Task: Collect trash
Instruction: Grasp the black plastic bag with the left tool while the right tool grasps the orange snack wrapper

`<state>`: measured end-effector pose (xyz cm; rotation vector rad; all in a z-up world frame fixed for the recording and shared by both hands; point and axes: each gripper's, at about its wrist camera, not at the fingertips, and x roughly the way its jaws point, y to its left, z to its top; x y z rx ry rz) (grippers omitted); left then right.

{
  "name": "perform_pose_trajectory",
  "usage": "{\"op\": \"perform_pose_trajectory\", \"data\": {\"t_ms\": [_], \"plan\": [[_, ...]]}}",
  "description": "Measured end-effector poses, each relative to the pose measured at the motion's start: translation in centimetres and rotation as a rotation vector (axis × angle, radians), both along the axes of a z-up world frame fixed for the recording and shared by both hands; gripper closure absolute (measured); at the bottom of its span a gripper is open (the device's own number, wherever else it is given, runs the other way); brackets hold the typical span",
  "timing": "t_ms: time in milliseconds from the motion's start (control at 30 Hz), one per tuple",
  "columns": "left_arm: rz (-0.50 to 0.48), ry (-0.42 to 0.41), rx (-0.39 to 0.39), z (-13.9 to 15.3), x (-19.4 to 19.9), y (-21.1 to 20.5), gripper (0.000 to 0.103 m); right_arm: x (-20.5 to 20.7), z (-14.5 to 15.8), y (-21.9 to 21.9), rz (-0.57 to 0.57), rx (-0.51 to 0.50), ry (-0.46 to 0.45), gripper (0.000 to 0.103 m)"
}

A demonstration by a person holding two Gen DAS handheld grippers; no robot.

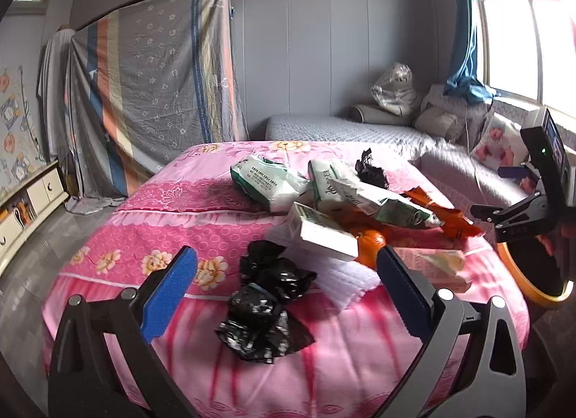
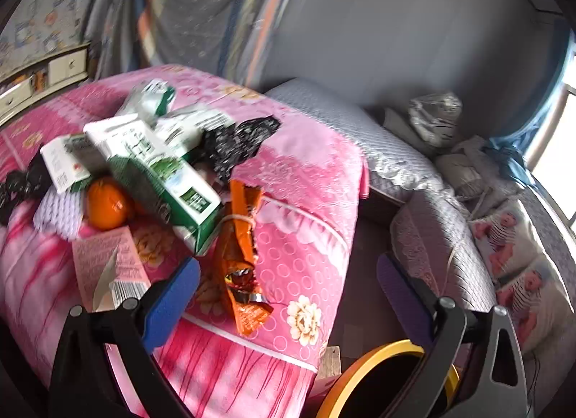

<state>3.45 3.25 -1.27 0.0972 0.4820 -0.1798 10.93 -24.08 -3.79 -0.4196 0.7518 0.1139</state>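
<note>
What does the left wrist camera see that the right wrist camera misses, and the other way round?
Only the left wrist view shows the crumpled black plastic bag near the front edge and the right hand-held gripper from the side.

Only the right wrist view shows the pink printed packet clearly and the whole orange wrapper.

Both show the pink bedspread, the green-and-white cartons, the orange and the yellow-rimmed bin.

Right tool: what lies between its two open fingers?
In the right wrist view, the right tool frames the orange wrapper on the pink cover, and beside it the bin's yellow rim.
</note>
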Motion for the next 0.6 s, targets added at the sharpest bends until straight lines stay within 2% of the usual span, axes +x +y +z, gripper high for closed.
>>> {"op": "perform_pose_trajectory", "data": {"t_ms": [67,200,333,433,500,533,600], "plan": [[-0.02,0.053,0.032,0.0,1.3,1.2,0.008,0.8,-0.5,-0.2,0.08,0.032,0.084,0.008],[-0.153,0.217,-0.04,-0.6,3.7,3.9,0.008,3.2,-1.2,-0.8,0.095,0.08,0.189,0.008],[-0.155,0.314,-0.107,-1.5,5.4,5.8,0.008,6.2,-0.5,-2.3,0.07,0.235,0.262,0.012],[-0.185,0.352,-0.047,-2.3,5.9,5.4,0.008,7.6,-0.8,-2.3,0.061,0.239,0.318,0.02],[-0.199,0.351,0.031,-2.8,5.9,4.7,0.008,8.6,-1.3,-2.5,0.051,0.262,0.365,0.035],[-0.21,0.357,0.051,-3.1,6.0,4.6,0.008,9.1,-1.8,-2.5,0.047,0.277,0.387,0.038],[-0.239,0.394,0.042,-3.5,6.3,4.6,0.008,9.8,-2.7,-2.5,0.038,0.294,0.43,0.044]]}}
